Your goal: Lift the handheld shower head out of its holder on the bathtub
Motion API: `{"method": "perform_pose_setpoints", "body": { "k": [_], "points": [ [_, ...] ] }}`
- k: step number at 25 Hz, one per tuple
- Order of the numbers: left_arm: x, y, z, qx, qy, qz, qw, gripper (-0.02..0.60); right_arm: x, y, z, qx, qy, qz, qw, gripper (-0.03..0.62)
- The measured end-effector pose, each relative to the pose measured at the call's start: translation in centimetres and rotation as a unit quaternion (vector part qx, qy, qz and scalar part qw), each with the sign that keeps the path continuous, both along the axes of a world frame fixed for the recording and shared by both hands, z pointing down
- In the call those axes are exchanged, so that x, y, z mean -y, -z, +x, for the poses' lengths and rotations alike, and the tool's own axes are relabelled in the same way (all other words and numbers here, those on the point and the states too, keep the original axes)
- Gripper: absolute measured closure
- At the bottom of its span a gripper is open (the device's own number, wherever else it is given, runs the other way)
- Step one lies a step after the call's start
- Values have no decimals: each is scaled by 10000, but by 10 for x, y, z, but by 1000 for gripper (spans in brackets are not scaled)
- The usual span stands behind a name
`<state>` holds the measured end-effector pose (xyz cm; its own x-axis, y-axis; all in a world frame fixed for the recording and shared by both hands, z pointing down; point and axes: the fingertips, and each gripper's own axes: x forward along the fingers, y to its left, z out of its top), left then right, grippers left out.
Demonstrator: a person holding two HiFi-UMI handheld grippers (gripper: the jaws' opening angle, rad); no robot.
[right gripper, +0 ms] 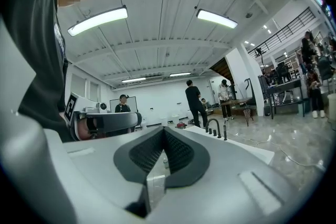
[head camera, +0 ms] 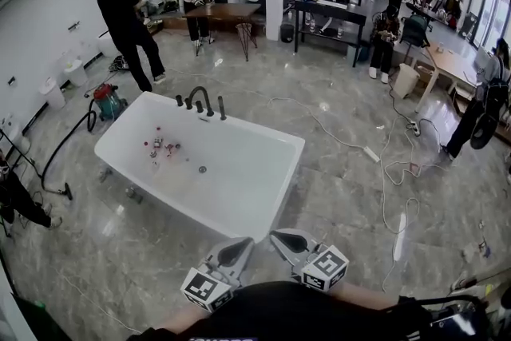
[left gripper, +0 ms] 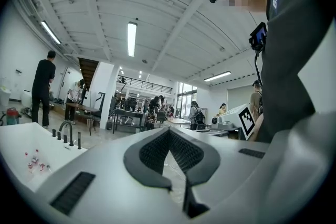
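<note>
At my chest, my two grippers, left (head camera: 241,245) and right (head camera: 281,239), point level, both pairs of jaws closed and empty. Ahead stands one white tub (head camera: 263,133), small toys (head camera: 160,146) inside; on its far rim, one curved tap (head camera: 200,89) and the shower head (head camera: 221,108), upright in its holder.

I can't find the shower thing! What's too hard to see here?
- Shower head: head view, the black fittings on the bathtub rim are too small to tell apart.
- Little things inside the bathtub: head view, too small to name.
- Bathtub's left part: left gripper view, cut off at the edge.
</note>
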<state>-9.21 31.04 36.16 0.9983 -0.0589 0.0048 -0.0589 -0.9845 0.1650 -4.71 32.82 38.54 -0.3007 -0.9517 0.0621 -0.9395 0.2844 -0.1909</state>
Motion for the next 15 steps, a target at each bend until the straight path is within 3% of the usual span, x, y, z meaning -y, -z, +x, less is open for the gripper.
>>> {"method": "perform_pose_setpoints", "body": {
  "k": [8,15],
  "points": [
    [-1,-10,25,82,320,-75,9994,576,-5,-18,24,72,431,-93,9990,594],
    [95,-26,42,-76,504,-141,9986,577,82,-34,40,-89,565,-291,9979,594]
  ]
}}
